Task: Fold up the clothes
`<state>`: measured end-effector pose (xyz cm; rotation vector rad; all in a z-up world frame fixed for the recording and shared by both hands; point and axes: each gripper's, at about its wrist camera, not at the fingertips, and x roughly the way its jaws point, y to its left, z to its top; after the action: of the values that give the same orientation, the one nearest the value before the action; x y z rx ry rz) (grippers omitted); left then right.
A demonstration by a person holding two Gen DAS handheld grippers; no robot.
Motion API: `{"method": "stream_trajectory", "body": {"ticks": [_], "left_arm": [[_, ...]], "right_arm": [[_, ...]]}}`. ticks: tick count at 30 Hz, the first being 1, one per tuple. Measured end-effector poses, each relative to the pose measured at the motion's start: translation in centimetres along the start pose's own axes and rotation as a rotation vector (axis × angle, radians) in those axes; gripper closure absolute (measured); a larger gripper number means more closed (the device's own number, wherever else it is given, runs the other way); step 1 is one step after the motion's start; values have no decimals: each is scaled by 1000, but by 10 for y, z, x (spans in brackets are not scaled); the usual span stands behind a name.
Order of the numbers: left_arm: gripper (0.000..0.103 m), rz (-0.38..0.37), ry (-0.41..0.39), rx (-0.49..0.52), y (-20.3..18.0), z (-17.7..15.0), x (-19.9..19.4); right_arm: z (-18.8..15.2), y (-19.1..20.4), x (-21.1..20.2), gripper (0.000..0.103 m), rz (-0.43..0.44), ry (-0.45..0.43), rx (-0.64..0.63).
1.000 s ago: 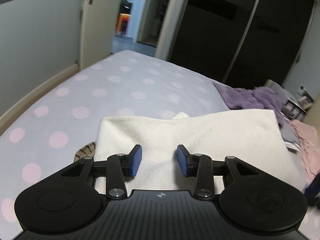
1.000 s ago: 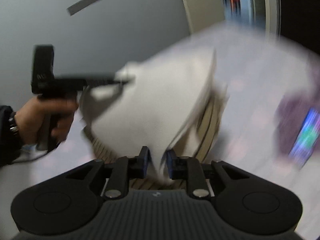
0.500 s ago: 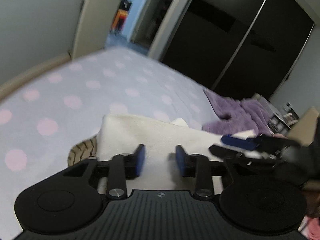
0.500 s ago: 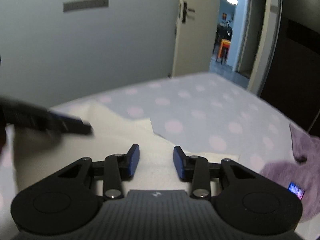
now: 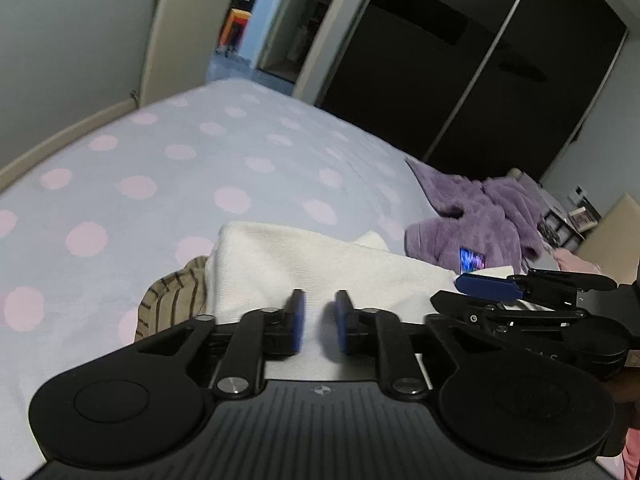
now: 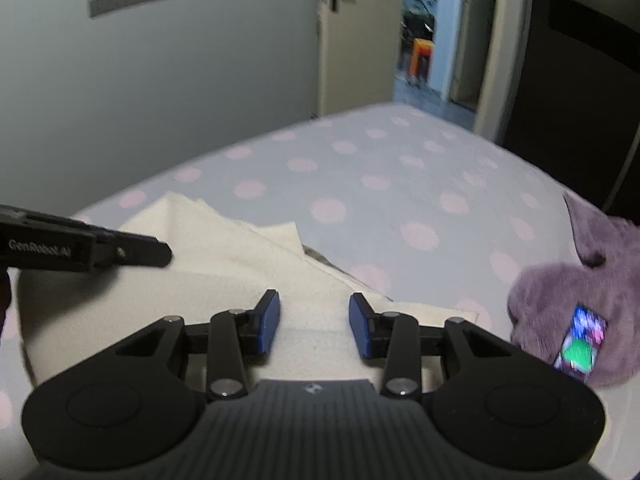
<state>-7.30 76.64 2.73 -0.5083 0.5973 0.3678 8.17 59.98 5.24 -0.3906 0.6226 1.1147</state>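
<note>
Left gripper (image 5: 319, 326), apparently empty, over white cloth (image 5: 280, 264)

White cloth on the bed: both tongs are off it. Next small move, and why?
Probably lower the left tongs onto the near edge of the white cloth and close. Both tongs have just been opening, nothing between the pads; the right tongs also hover over the cloth, which lies flat, half folded, over a striped garment.

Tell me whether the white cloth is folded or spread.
Folded: the white cloth lies on the bed in stacked layers, edges showing.
</note>
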Motion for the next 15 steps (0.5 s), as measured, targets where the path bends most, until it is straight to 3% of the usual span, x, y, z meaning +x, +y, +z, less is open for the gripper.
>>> {"method": "stream_trajectory", "body": {"ticks": [1,2,3,8,12,15], "left_arm": [[61,8,-28,4,-4,1,-8],[45,19,-55,5,-6,1,-15],[41,39,-82,7,-10,2,-22],[41,151,-146,-40,-29,11,-47],[38,219,-151,-117,-51,10,-65],[36,291,-172,-143,-73,0,-81]], "right_arm": [[4,-4,-6,60,24,-32,22],[6,-6,-14,60,47,-63,48],[7,-8,-19,60,61,-83,66],[8,-15,-23,59,115,-122,83],[11,-25,-37,44,151,-152,90],[15,-30,-47,44,165,-160,66]]}}
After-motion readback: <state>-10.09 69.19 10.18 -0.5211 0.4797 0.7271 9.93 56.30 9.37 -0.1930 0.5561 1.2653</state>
